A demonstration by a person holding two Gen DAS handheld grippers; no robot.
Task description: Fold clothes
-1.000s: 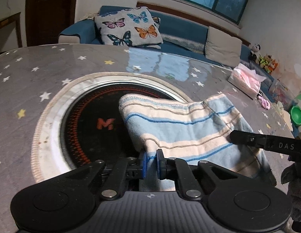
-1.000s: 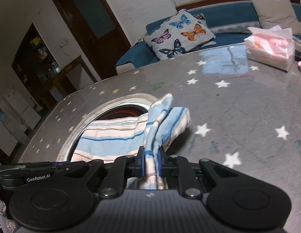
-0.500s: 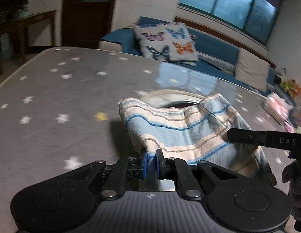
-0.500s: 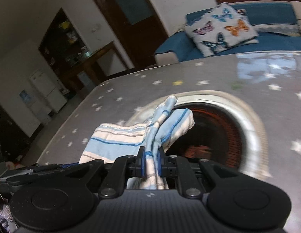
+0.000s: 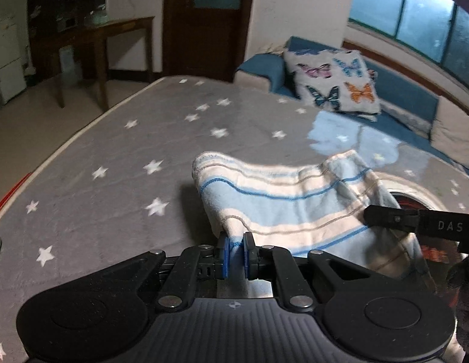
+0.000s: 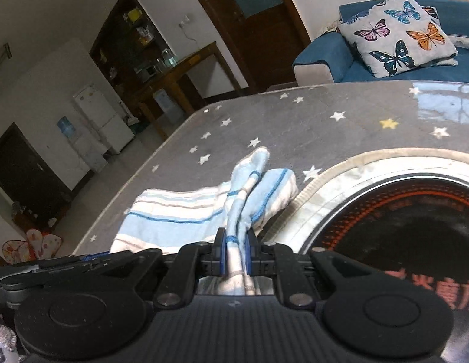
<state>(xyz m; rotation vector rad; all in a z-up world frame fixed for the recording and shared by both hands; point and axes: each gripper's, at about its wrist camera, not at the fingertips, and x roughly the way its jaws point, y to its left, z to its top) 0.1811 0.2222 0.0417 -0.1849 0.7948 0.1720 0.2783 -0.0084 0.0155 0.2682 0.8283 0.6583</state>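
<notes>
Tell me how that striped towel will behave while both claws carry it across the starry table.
The striped towel is probably floppy: it sags between the left claw and the right claw, both shut on its edges. It looks light, since thin pinches hold it up. Its terry surface seems unlikely to slip, though loose folds may drag on the table.

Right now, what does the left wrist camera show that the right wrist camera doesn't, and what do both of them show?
Only the left wrist view shows the window and the beige cushion. Only the right wrist view shows the fridge, the water dispenser and most of the round burner set in the table. Both show the striped towel, pinched by the left gripper and the right gripper, plus the star-print table, the butterfly pillow and the blue sofa.
</notes>
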